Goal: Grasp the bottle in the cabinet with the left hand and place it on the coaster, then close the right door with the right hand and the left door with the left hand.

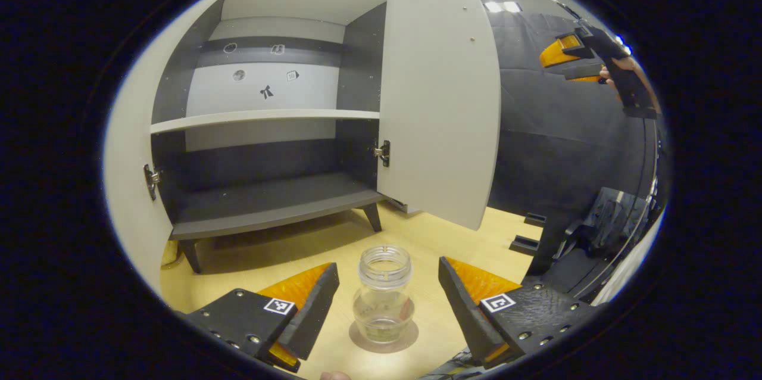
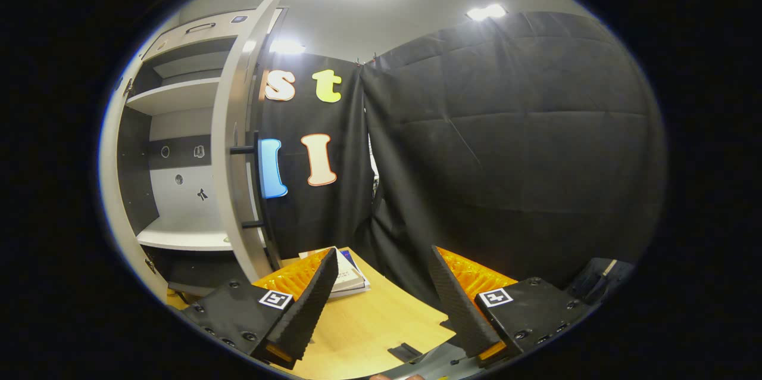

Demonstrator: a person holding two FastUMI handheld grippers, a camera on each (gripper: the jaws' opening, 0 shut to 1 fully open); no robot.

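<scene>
On the desk [image 1: 286,261], bottle [image 1: 384,296] stands upright on coaster [image 1: 411,341], dead centre between the spread left tool [image 1: 387,302], neither finger touching. Right tool [image 2: 378,302], also spread and empty, has the right door [image 2: 238,148] at 10 o'clock. Risk: withdrawing the left tool askew could tip the bottle.

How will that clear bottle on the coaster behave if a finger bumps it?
The bottle looks like rigid clear glass or plastic, so probably smooth and slippery. It appears nearly empty with no cap, so likely light and easy to slide off the coaster. Squat and wide-based, it probably resists tipping.
</scene>
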